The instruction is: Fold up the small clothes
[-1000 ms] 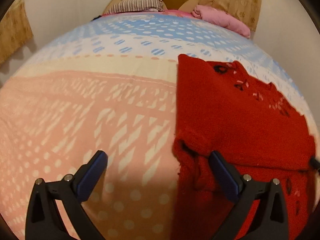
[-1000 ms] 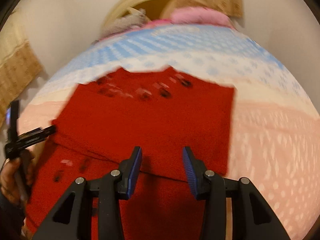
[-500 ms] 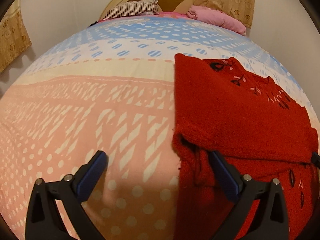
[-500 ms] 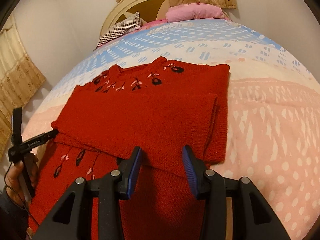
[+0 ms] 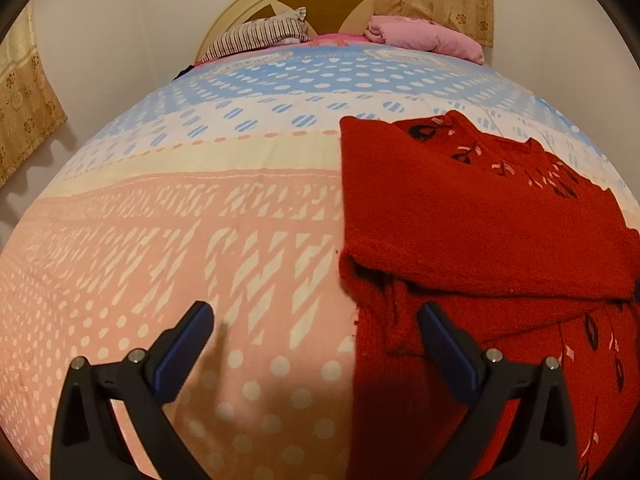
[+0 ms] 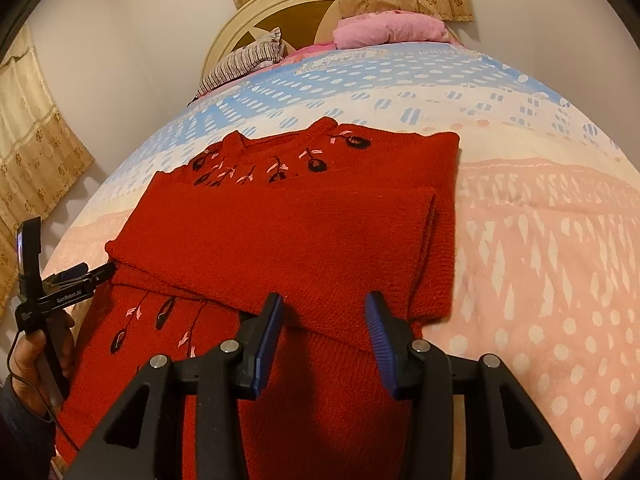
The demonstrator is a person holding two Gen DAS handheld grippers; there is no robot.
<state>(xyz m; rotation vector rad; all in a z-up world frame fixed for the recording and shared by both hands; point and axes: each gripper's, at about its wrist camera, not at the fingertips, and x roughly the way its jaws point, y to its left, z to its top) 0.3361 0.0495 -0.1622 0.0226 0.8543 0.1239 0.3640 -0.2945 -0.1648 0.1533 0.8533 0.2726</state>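
Only the right wrist view shows the left gripper [image 6: 102, 270] nipping the fuzzy red sweater [image 6: 280, 240] at its folded edge. Right gripper [image 6: 324, 312] hovers spread above the knit, holding nothing, on the dotted quilt [image 6: 540, 260].

The red sweater [image 5: 472, 216] runs off the right and bottom edges of the left wrist view, so its hem there is unseen. In the right wrist view the right gripper [image 6: 324, 336] covers its near middle. The left gripper [image 6: 86, 274] sits small at that frame's left edge; whether its jaws pinch the sweater's corner is unclear.
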